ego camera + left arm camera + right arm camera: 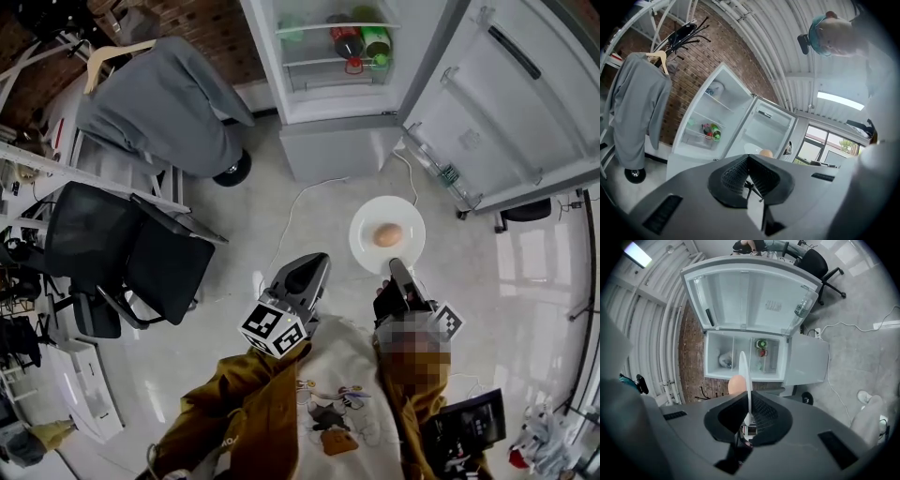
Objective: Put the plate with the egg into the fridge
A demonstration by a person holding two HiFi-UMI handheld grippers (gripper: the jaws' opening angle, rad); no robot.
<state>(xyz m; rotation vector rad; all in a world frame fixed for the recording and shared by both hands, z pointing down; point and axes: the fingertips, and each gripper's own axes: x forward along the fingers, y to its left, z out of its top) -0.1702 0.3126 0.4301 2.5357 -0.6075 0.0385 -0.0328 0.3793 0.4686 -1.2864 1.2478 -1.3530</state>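
- My right gripper [396,270] has its fingers [763,409] closed on the near rim of the plate [367,217]. In the right gripper view the plate stands edge-on between them.
- The plate is in the air above the floor [469,309], in front of the open fridge [323,98] and not yet inside. The egg [388,234] lies loose near its middle.
- My left gripper [309,272] is beside it on the left, apart from the plate. Its fingers are closed together with nothing between them.
- The plate looks stiff, smooth and rather light. Because I hold it by one edge only, I think it can pull down at the far side or slip in the fingers.
- The egg is round and fragile, and nothing stops it from rolling. I judge that the plate must be level all the way, with no sudden stop.
- The rim is the only place to take hold, and a deep bite on it is safer than the very edge. The left gripper could support the far rim from below if the plate tilts.
- The door [506,103] stands open at the right. Bottles [361,42] stand on an upper shelf, so I would aim at the shelf [314,64] under them.
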